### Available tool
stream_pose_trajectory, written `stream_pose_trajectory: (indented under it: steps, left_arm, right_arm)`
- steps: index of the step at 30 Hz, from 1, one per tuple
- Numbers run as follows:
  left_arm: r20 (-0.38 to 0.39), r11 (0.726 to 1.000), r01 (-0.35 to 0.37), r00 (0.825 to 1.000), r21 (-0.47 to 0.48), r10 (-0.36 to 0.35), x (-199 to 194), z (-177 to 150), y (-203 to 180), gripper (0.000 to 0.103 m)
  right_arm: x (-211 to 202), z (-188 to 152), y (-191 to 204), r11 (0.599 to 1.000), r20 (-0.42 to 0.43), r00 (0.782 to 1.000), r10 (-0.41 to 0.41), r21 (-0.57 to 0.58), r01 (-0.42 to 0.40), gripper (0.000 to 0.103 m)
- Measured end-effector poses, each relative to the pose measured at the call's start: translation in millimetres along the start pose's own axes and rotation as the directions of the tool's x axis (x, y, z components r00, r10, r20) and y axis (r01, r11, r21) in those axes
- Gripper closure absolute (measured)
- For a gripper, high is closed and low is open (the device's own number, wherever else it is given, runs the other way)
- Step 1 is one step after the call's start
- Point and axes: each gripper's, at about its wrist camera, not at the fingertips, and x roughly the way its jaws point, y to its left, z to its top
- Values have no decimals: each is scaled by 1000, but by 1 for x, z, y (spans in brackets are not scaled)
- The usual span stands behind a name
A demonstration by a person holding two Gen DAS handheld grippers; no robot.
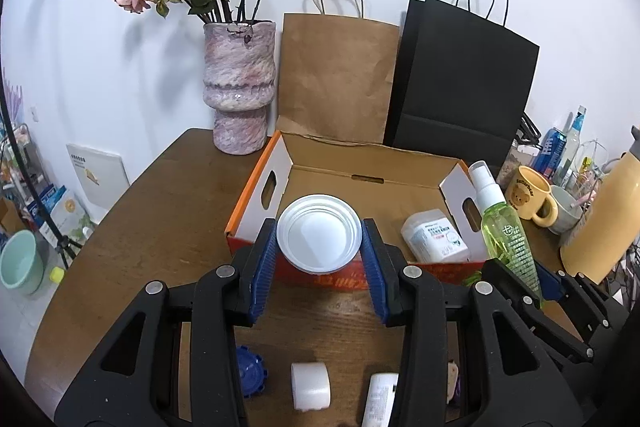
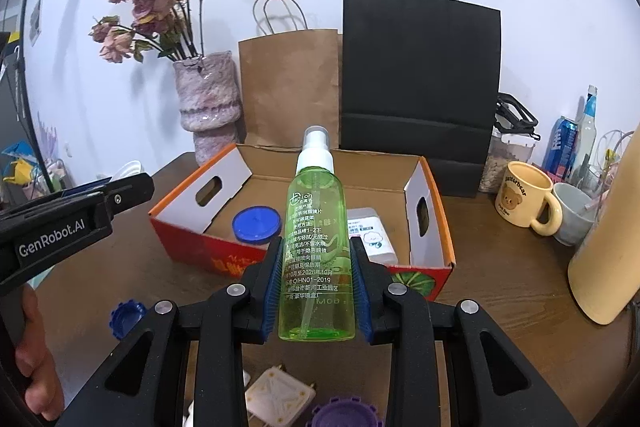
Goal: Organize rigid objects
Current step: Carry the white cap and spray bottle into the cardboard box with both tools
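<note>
**Both grippers loaded at the near edge of the box**

While the wooden table (image 1: 140, 195) fills the lower half of both views, the orange-and-white cardboard box (image 1: 276, 163) sits open at its middle, in front of a brown paper bag (image 1: 336, 75) at twelve o'clock and a black paper bag (image 2: 420, 67) at one o'clock. A mottled pink vase (image 1: 240, 87) of dried roses stands at eleven o'clock from the box, just beside its far left corner.

Inside the box, toward its right end, lies a white packet (image 1: 434, 237). From the right wrist view, a blue lid (image 2: 256, 223) shows at the box's near left; whether it rests inside I cannot tell.

Right gripper (image 2: 318, 291): its blue pads are clenched on a green spray bottle (image 2: 316, 235), gripping the lower body from both sides, the white nozzle pointing toward twelve o'clock over the near wall of the box.

Left gripper (image 1: 320, 263): its jaws grasp a white round container (image 1: 320, 233) by its rim, one pad at nine o'clock and one at three o'clock, its flat circular face turned to the camera, above the box's near wall.

At three o'clock from the box, a yellow bear mug (image 2: 524, 195) stands apart from it. Near the camera lie a white tape roll (image 1: 310, 385) and a purple ridged cap (image 2: 344, 415).
</note>
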Motion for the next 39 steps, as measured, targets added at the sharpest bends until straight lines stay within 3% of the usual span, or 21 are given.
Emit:
stream_pose_trajectory:
  steps: [39]
  left_arm:
    - [-65,997,-67,995,36,69,110,41,-5,66]
  right_arm:
    - [105,49,-24,1000,-105,994,-7,-25,4,69]
